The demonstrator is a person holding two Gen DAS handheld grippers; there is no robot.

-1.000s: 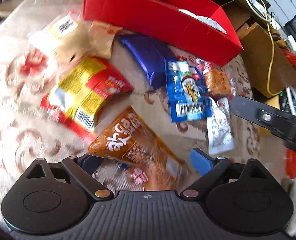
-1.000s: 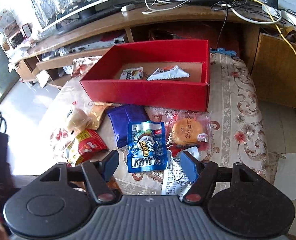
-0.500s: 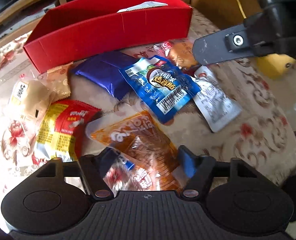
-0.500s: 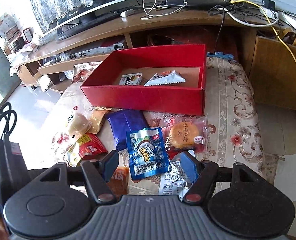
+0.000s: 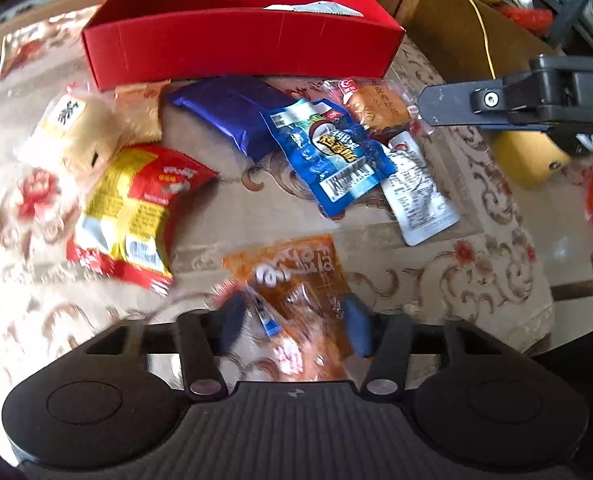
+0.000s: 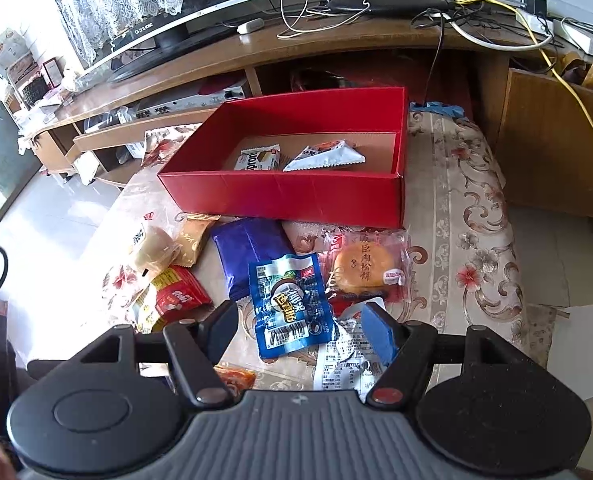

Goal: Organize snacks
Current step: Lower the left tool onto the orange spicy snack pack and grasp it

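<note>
A red box (image 6: 296,196) stands at the far side of the table and holds two snack packets (image 6: 324,156). In front of it lie loose snacks: a purple pack (image 6: 248,252), a blue packet (image 6: 290,304), a round cake in clear wrap (image 6: 362,268), a white sachet (image 5: 416,188), a red-yellow packet (image 5: 136,216) and a bun (image 5: 76,132). My left gripper (image 5: 294,324) is open, its jaws on either side of an orange packet (image 5: 296,276). My right gripper (image 6: 300,332) is open above the blue packet and shows in the left wrist view (image 5: 496,100).
The table has a floral cloth (image 6: 468,240). A wooden TV stand (image 6: 256,52) with cables and a monitor stands behind the box. A wooden cabinet (image 6: 556,148) is at the right. The table's right edge drops to the floor (image 6: 576,280).
My left gripper has swung around and closed in on the orange packet, its jaws narrowing around it. My right gripper has risen slightly and stayed open.
</note>
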